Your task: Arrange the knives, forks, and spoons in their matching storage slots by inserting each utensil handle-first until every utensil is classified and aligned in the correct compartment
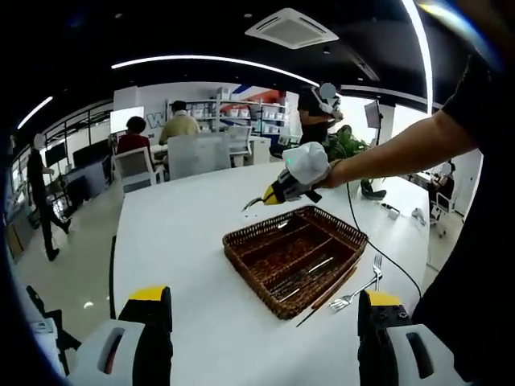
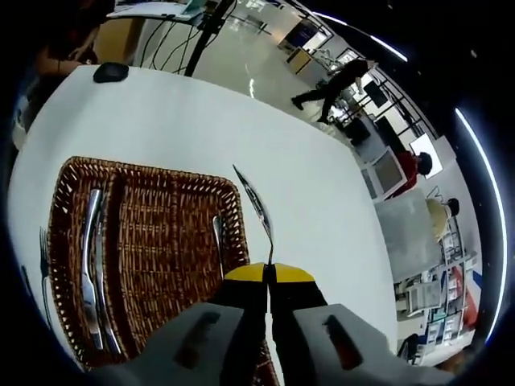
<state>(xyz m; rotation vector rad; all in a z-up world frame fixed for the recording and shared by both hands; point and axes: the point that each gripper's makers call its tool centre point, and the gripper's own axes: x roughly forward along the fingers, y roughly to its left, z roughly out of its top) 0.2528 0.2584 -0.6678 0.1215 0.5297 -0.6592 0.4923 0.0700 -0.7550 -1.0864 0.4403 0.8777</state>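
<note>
A: Left gripper view first. What do the near tongs show?

B: The left gripper [image 1: 264, 322] hangs low over the white table [image 1: 185, 241], jaws wide apart with nothing between them. Ahead of it and a little right sits the wicker tray [image 1: 294, 259], with utensils lying in its long slots. Just beyond the tray's near-right edge a fork [image 1: 359, 291] lies on the table, beside a thin dark stick I can't identify.

A: And the other tool?

B: The right gripper [image 1: 272, 195] is past the tray's far corner, held by a gloved hand [image 1: 310, 165], with a utensil [image 1: 251, 204] sticking out of its tip.

A: Right gripper view?

B: The right gripper [image 2: 269, 273] has its yellow-tipped jaws pinched narrow on the utensil [image 2: 256, 205], which runs straight ahead. I can't tell for sure whether it's a fork, a spoon or a knife. The tray [image 2: 153, 241] lies to the left, its rim close under the jaws. Knives [image 2: 90, 257] fill the far-left slot, and one piece [image 2: 217, 235] lies in the slot nearest the tongs.

A: How to do it well?

B: I'd confirm the type first, then turn the wrist so the piece runs parallel to the dividers, and lower it flat into the matching slot.

A: Room?

B: There's plenty of bare table to the right and ahead. The woven rim is the thing to clear. The table edge beyond is well apart.
</note>
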